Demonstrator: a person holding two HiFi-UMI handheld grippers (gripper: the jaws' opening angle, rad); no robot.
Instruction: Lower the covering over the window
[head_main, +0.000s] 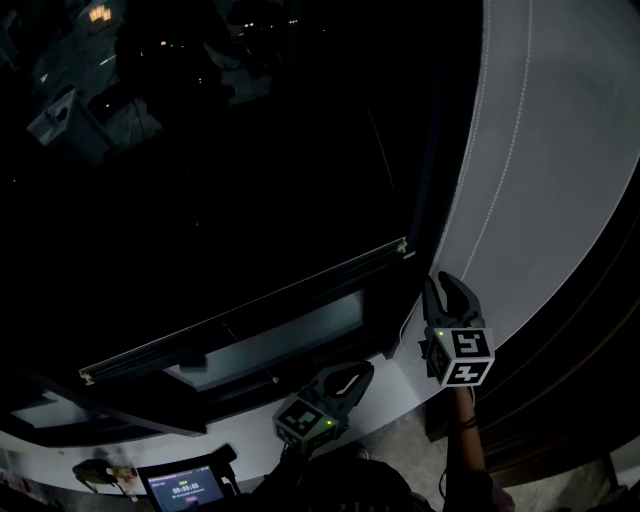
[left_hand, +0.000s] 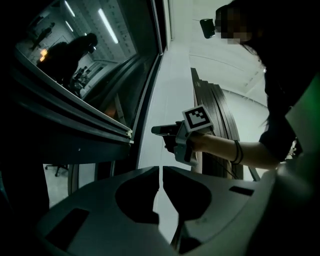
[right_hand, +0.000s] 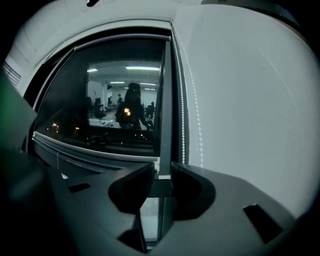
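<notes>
Left gripper (left_hand: 160, 175) pointing level with fingers nearly meeting, gripping nothing, right gripper (right_hand: 162, 172) hovering with fingers narrowly parted, empty, bead chain (right_hand: 183, 120) hanging just right of them

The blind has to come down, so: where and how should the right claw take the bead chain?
Probably best to pinch one strand of the bead chain low down, just above the right claw, coming straight in from the room. It hangs as two thin vertical strands along the white wall, so the jaws should straddle one only.
</notes>
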